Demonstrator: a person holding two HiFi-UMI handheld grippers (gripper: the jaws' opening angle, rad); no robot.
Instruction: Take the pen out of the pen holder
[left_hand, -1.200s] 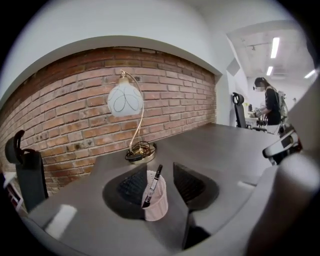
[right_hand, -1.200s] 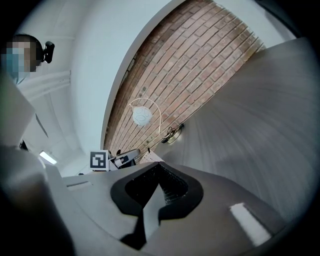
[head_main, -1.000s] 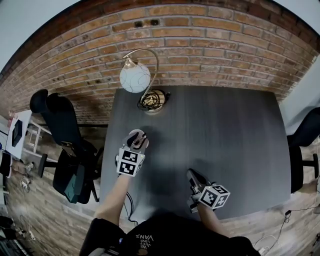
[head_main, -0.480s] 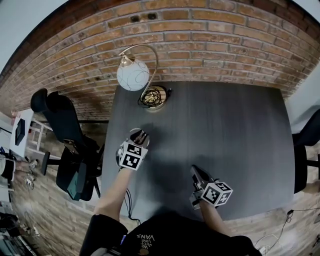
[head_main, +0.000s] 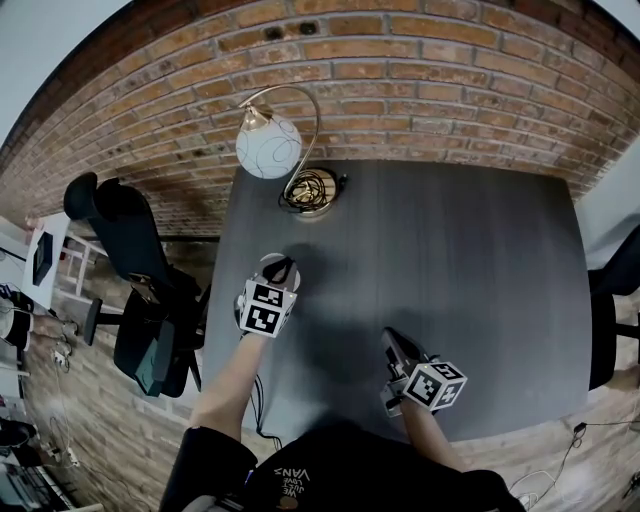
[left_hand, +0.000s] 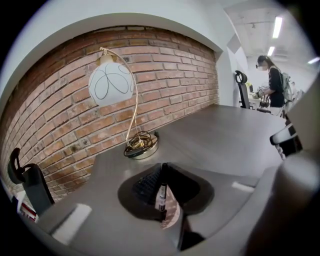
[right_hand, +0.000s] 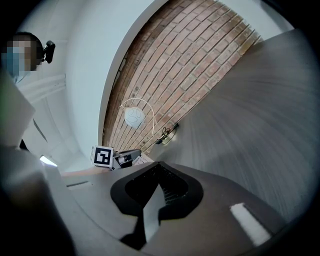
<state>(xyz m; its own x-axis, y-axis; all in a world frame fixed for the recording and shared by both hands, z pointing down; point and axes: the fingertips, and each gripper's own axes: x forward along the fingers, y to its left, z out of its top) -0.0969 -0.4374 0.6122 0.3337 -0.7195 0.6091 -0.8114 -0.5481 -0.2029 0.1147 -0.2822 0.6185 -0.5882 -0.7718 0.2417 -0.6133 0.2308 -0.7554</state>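
Observation:
A dark pen (left_hand: 161, 195) stands upright between the black pads of my left gripper (left_hand: 162, 172). The jaws have just been closing, and the pads now press on the pen. Below it a pale pinkish bit of the pen holder (left_hand: 173, 216) shows. In the head view the left gripper (head_main: 279, 273) sits over the round pale pen holder (head_main: 266, 264) near the grey table's (head_main: 450, 250) left edge. My right gripper (head_main: 391, 341) rests nearer the front edge, apart from the holder. Its pads (right_hand: 170, 192) are together with nothing between them.
A gold arc lamp with a white globe (head_main: 269, 148) stands at the back left, a coiled cord on its base (head_main: 308, 193). A black office chair (head_main: 130, 260) stands left of the table, another (head_main: 612, 290) at the right. A brick wall runs behind.
The left gripper's jaws, open around the holder's top before, have shut on the pen. Both hands have stayed about where they were.

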